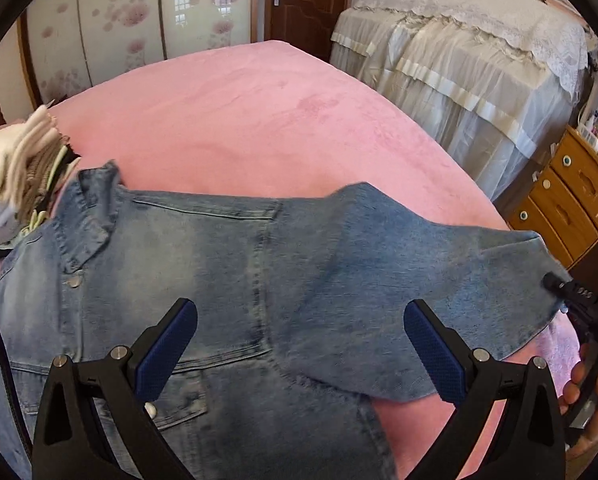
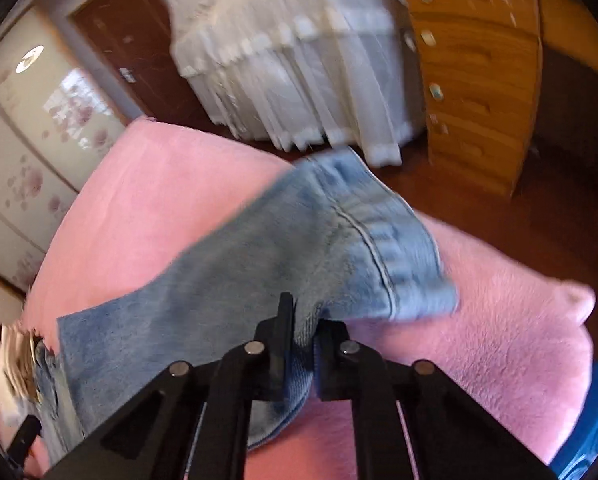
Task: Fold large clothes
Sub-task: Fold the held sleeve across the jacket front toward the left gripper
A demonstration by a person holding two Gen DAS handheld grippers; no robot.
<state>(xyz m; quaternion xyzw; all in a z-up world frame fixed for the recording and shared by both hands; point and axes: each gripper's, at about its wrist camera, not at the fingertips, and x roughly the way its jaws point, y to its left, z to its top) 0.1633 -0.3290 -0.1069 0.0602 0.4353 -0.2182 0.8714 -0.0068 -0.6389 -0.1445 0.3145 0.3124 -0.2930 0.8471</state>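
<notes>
A faded blue denim jacket [image 1: 203, 264] lies spread on the pink bed [image 1: 259, 120], collar at the left, one sleeve [image 1: 419, 272] stretched to the right. My left gripper [image 1: 299, 320] is open and empty, hovering above the jacket's front with its blue pads apart. My right gripper [image 2: 305, 328] is shut on the sleeve [image 2: 299, 248] near its cuff and holds it over the pink cover [image 2: 479, 340]. The right gripper also shows at the far right edge of the left wrist view [image 1: 571, 292], at the sleeve's end.
A stack of folded clothes [image 1: 23, 172] sits on the bed's left side, touching the jacket's collar. A second bed with white lace covers [image 1: 459, 60] stands beyond. A wooden chest of drawers [image 1: 571, 196] is at the right. A brown door [image 1: 303, 4] is at the back.
</notes>
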